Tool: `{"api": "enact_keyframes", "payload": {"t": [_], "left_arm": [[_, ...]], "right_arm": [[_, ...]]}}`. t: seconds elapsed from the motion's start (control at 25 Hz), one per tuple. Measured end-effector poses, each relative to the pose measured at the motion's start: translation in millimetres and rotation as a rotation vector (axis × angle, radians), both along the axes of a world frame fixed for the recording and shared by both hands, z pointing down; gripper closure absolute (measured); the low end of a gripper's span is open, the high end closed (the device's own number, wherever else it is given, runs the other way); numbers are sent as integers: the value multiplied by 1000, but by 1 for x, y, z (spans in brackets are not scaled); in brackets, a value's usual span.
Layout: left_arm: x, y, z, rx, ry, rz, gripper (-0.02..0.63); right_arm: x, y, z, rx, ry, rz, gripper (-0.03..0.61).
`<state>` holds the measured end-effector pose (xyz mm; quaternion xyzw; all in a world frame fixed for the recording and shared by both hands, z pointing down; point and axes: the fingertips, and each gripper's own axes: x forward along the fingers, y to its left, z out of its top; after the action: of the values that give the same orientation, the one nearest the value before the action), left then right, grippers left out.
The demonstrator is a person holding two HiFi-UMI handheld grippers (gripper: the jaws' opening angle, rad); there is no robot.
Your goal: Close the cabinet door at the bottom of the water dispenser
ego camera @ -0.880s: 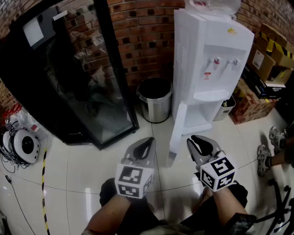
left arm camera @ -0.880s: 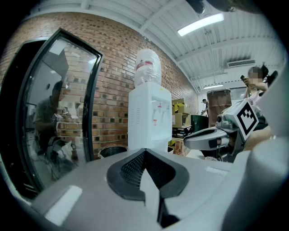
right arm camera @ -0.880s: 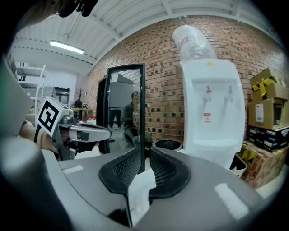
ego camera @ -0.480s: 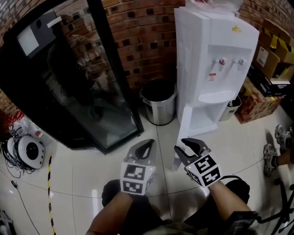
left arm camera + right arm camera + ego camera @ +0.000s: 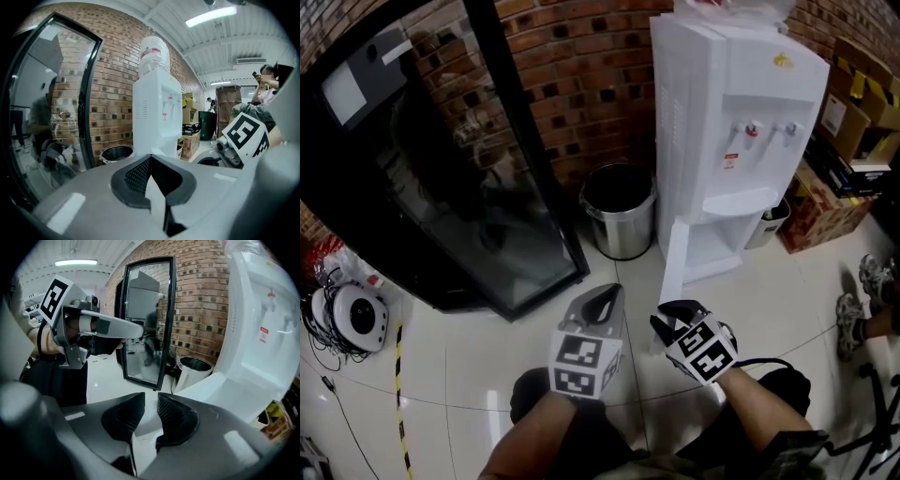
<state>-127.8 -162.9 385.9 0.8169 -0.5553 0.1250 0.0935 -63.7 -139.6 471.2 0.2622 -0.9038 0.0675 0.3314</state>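
Observation:
The white water dispenser [image 5: 731,103] stands against the brick wall. Its bottom cabinet door [image 5: 674,251] hangs open, swung out to the left, edge-on to me. My right gripper [image 5: 667,322] hovers low in front of that door's lower free edge; a narrow gap stands between its jaws, with only floor showing in it. In the right gripper view the door [image 5: 220,385] runs just beyond the right jaw of the right gripper [image 5: 151,401]. My left gripper [image 5: 605,302] is beside it on the left, shut and empty. The left gripper view faces the dispenser [image 5: 157,117].
A steel bin [image 5: 619,208] stands left of the dispenser. A tall black glass-door cabinet [image 5: 441,169] leans at the left. Cardboard boxes [image 5: 853,112] are stacked at the right, a person's shoes [image 5: 862,281] beside them. A round white device with cables [image 5: 352,314] lies far left.
My right gripper has moved left and nearer me, from beside the door to in front of its lower edge. The left gripper has barely shifted. The door still hangs open.

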Motion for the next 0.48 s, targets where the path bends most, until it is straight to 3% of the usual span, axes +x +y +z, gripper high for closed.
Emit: {"api": "enact_keyframes", "payload": {"t": [0.48], "left_arm": [[85, -3, 0, 6, 68, 145, 612]], "right_arm": [[87, 1, 2, -85, 89, 120, 534]]}}
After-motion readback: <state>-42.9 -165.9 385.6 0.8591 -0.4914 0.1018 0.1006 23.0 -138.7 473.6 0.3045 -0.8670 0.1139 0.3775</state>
